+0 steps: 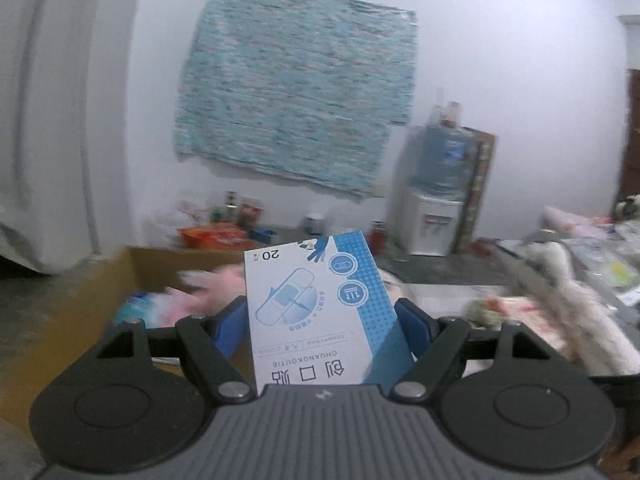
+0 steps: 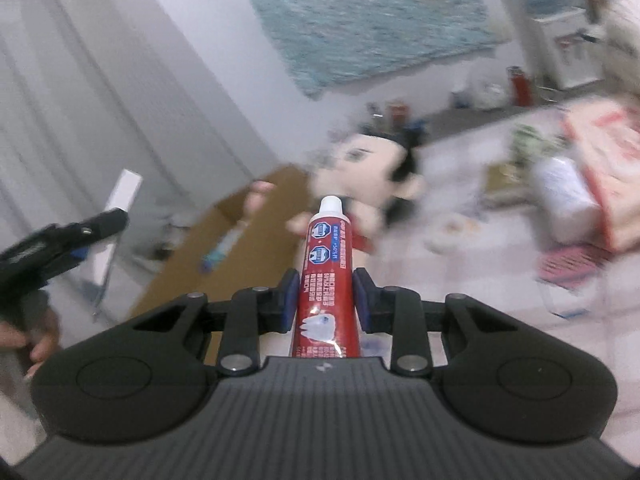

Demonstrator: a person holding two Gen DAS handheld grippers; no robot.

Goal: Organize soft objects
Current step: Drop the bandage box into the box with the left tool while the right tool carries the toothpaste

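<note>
Both hands loaded, cardboard box ahead.
Plaster box point(image 1: 320, 308) clamped in left hand-held gripper point(image 1: 320, 320), toothpaste tube point(image 2: 326, 276) pinched in right hand-held gripper point(image 2: 325, 300), both held above the cardboard box point(image 1: 132, 264). Imo lower each inside w/o squeezing harder, then let go.

Matt paper plaster box point(image 1: 320, 308); glossy plastic toothpaste tube point(image 2: 326, 280); cloth doll point(image 2: 372, 176).

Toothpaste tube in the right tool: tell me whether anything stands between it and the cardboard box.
The right tool is shut on the toothpaste tube. The cardboard box lies open ahead and to the left. A plush doll sits just beyond the tube's cap, at the box's right edge; otherwise nothing visible blocks the way.
</note>
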